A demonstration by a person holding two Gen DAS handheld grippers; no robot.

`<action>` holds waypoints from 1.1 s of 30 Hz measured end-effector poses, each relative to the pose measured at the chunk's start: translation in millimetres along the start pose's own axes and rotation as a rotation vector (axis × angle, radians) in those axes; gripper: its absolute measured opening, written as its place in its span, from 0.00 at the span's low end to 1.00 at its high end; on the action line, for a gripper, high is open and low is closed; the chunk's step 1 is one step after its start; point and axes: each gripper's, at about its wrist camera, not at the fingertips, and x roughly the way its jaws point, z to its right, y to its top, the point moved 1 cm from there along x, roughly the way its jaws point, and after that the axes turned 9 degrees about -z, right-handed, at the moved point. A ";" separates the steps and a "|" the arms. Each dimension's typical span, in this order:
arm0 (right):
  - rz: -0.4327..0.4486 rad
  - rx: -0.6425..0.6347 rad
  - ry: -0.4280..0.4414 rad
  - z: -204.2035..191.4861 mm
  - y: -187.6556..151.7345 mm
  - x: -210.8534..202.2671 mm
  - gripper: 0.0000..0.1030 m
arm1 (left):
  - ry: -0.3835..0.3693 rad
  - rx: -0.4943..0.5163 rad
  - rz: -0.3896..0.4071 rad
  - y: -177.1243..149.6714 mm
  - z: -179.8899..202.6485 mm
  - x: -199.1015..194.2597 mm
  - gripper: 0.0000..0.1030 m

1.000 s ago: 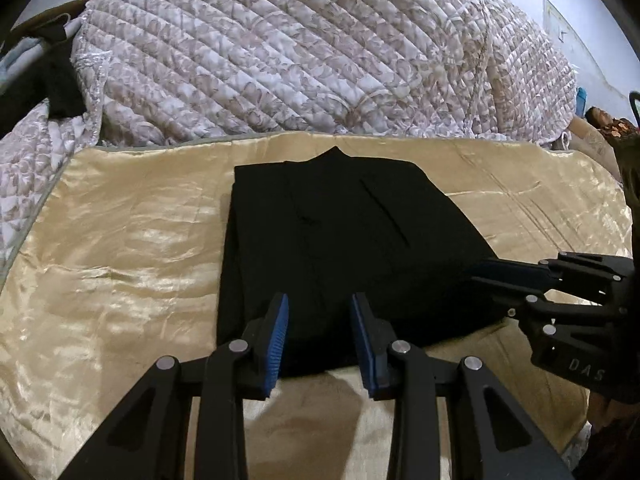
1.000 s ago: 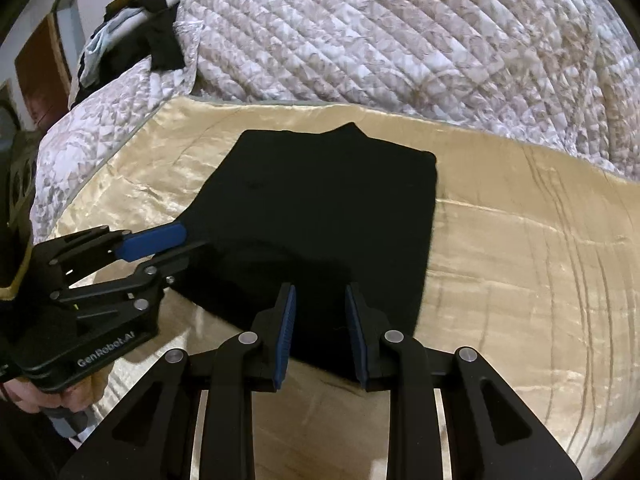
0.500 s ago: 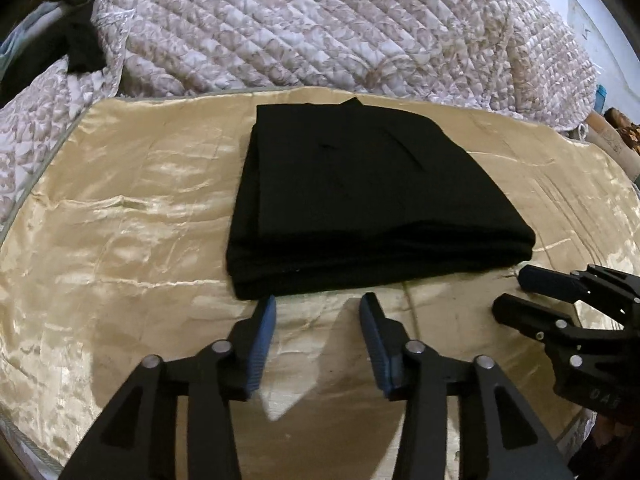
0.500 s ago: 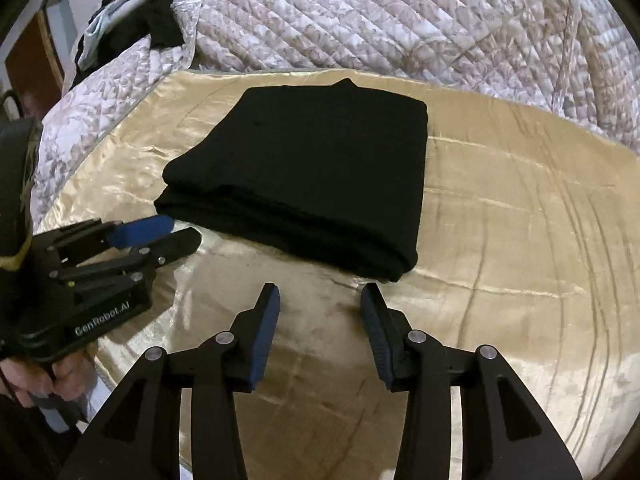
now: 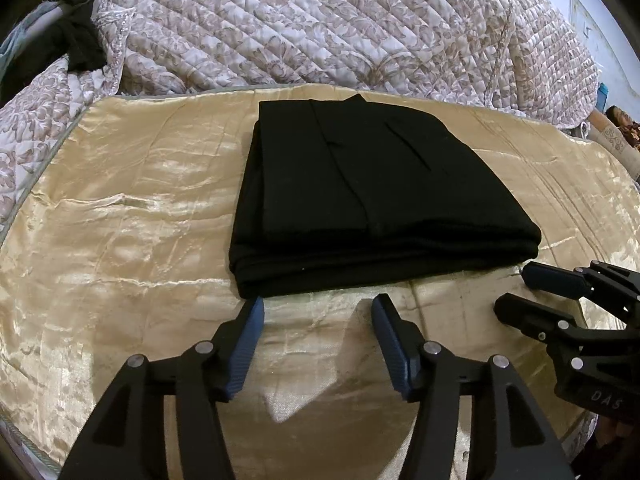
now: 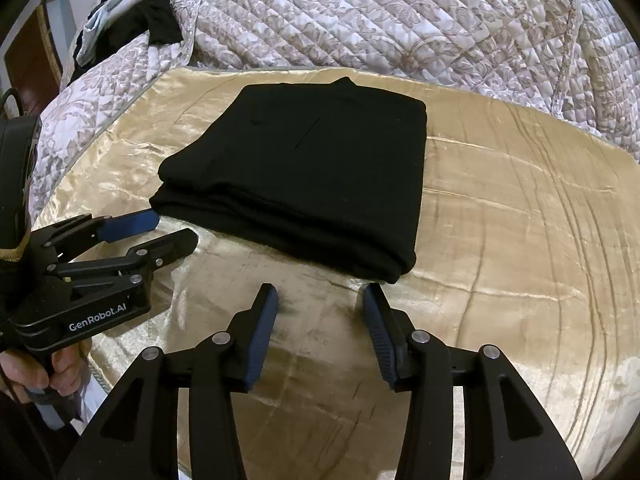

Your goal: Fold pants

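Note:
The black pants (image 5: 372,196) lie folded in a flat, layered rectangle on the gold satin sheet (image 5: 120,220); they also show in the right wrist view (image 6: 312,176). My left gripper (image 5: 318,308) is open and empty, just short of the near folded edge; it also shows at the left of the right wrist view (image 6: 168,228). My right gripper (image 6: 320,296) is open and empty, just short of the near right corner of the fold; it also shows at the right of the left wrist view (image 5: 516,290).
A quilted floral bedspread (image 5: 340,28) is heaped behind the sheet. Dark and pale clothes (image 6: 128,20) lie at the far left corner. The bed's front edge (image 6: 100,380) runs below my left hand. Bare satin (image 6: 520,220) lies right of the pants.
Both grippers opened, let go of the pants' near edge and pulled back toward me. The pants now lie still, folded on the sheet.

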 end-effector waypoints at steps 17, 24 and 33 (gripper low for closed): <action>0.001 -0.002 -0.001 -0.9 -0.1 0.9 0.48 | 0.002 0.003 -0.004 -0.5 0.3 1.5 0.61; 0.000 -0.007 -0.007 -2.8 -0.4 1.6 0.49 | 0.003 0.005 -0.004 -1.0 0.5 2.0 0.61; 0.000 -0.008 -0.009 -2.2 -0.3 1.9 0.49 | 0.005 0.008 -0.006 -1.7 1.3 2.2 0.61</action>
